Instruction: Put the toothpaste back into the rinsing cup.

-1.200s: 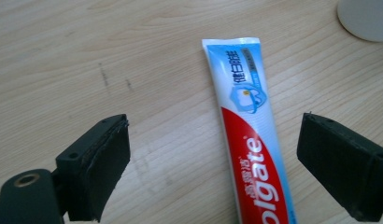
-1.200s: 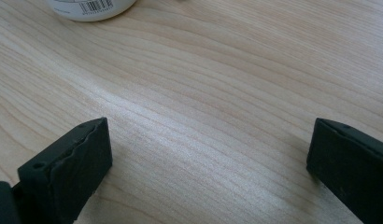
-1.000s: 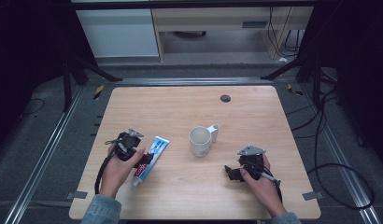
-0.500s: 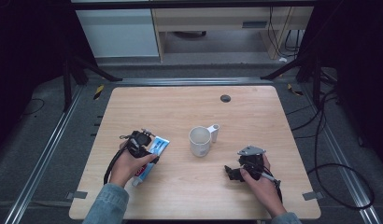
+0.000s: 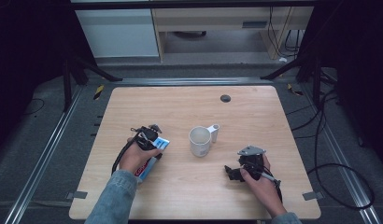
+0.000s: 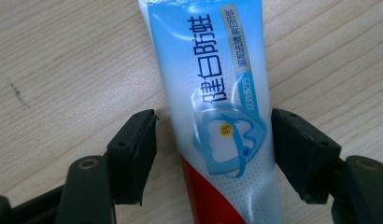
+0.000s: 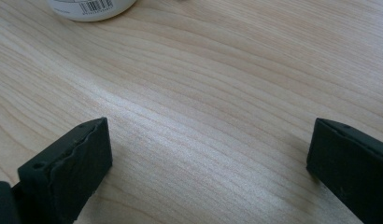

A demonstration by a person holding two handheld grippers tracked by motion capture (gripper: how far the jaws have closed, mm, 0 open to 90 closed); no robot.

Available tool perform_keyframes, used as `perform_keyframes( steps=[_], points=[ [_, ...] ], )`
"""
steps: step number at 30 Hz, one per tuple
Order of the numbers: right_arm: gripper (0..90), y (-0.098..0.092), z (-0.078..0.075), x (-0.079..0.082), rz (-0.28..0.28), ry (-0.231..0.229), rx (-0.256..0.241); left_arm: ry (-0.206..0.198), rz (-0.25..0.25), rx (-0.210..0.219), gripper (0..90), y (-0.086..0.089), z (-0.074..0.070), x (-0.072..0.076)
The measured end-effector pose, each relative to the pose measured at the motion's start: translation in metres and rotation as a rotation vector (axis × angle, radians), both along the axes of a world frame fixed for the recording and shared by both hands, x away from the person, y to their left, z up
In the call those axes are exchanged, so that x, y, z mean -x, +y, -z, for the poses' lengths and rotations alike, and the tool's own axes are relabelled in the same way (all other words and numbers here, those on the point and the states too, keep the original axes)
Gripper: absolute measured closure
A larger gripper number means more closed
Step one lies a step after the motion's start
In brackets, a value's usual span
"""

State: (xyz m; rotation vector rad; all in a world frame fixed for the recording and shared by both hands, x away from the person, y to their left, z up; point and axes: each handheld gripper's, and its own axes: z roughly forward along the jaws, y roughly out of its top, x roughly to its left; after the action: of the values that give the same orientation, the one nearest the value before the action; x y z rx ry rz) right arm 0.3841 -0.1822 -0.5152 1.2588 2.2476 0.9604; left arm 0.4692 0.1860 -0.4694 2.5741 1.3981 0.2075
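The wooden table (image 5: 273,116) stood in a dark room. At lower left of the high view, the left gripper (image 6: 213,154) straddled the toothpaste tube (image 6: 217,93), jaws open. Grasping seemed underway; closing comes next. The right gripper (image 7: 208,163) gaped at lower right, near the mug (image 5: 199,141).

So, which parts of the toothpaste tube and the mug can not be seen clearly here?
- Toothpaste tube: both ends cut off by the edges of the left gripper view; in the high view the left gripper and hand cover its middle.
- Mug: its contents are too small to tell in the high view.
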Motion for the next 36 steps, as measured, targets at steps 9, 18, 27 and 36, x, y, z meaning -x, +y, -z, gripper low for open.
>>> perform_keyframes(
  steps=[9,18,27,36],
  points=[
    [0.4,0.0,0.0,0.0,0.0,-0.001,0.001,0.025,0.001,0.017,37.9,-0.002,-0.001,-0.006],
    [0.3,0.0,0.0,0.0,0.0,0.0,0.0,0.021,-0.007,0.003,46.5,-0.002,-0.003,-0.006],
    [0.3,0.0,0.0,0.0,0.0,0.001,-0.001,-0.021,0.023,0.015,68.1,-0.003,-0.008,0.003],
    [0.3,0.0,0.0,0.0,-0.004,-0.005,0.006,-0.084,0.042,0.048,71.9,0.004,-0.024,0.015]
  ],
)
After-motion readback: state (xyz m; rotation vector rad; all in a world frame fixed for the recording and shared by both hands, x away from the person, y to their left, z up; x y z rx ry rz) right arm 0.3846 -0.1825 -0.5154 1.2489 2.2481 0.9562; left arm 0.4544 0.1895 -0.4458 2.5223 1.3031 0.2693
